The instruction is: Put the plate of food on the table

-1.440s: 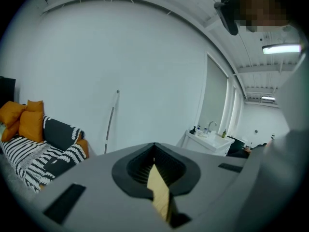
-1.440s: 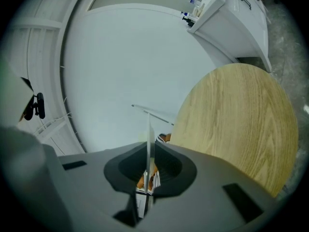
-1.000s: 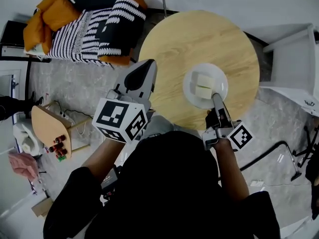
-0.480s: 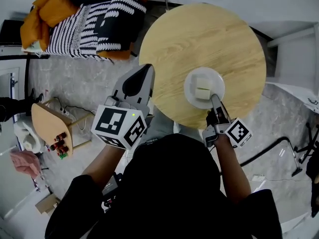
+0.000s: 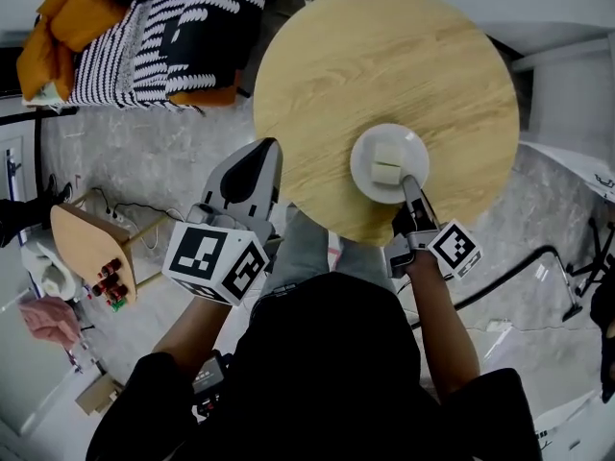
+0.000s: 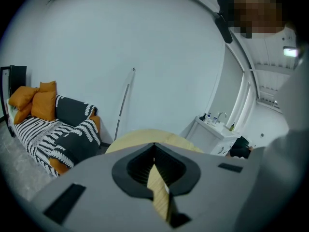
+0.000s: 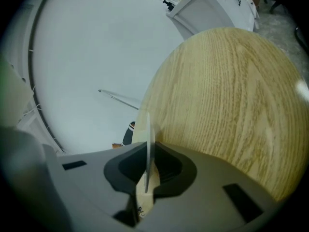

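Your left hand-held gripper (image 5: 265, 146) hung clenched and empty beside the near-left edge of the table (image 5: 384, 56). The round white plate (image 5: 365, 177), carrying two pale blocks of food (image 5: 386, 162), was over the table's near side, its rim clamped by your right hand-held gripper (image 5: 407, 181). Since a second earlier, it had sunk lower. Bare wood stretched beyond it.

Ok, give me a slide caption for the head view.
Right gripper holds a white plate of food by its rim over a round wooden table.

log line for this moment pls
right gripper: shut on plate rim | food: two pale pieces | plate over table | left gripper: shut, empty
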Demonstrator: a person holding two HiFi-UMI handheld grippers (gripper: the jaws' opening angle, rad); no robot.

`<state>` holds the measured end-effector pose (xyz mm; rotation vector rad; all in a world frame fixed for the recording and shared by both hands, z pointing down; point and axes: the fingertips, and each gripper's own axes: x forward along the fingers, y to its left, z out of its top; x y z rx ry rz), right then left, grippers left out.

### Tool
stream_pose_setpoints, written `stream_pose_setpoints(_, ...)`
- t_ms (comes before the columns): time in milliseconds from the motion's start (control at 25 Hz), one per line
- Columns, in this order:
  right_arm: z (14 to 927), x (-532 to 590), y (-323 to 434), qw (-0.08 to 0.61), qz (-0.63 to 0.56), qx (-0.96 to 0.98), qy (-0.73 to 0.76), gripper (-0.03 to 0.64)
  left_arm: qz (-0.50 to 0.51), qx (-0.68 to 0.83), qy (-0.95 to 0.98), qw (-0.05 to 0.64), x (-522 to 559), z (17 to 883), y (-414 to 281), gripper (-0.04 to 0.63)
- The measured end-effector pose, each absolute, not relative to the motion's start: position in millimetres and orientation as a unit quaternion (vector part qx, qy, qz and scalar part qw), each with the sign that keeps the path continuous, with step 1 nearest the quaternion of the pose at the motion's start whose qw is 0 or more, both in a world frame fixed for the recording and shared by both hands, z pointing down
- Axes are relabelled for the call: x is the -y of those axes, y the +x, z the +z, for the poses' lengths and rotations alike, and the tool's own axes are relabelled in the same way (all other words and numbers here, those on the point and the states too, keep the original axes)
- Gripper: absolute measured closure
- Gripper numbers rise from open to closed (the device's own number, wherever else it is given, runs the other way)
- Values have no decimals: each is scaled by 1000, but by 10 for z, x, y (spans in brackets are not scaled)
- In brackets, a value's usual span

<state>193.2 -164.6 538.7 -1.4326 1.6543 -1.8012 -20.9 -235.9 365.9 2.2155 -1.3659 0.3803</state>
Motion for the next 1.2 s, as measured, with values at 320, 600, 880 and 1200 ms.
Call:
stream_pose_setpoints(320,5524,1570,1951,108,-618,-585,-514,588,151,495,818,252,2251,3839,-214,589)
stream_pose_setpoints(600,5597,1540,1854,12,-605,-618,-501,588,159,485,820,257,2127,3933,-187,589)
stream_pose_setpoints(880,5493,1403,1583,-12,-612,-701,-365,449,156,482,825,250,2063,3903,-205,590)
stream_pose_setpoints(1200,5595,1085,1481,-251,-489,-785,-287,385,145,488,825,244,2011,3870,-288,589)
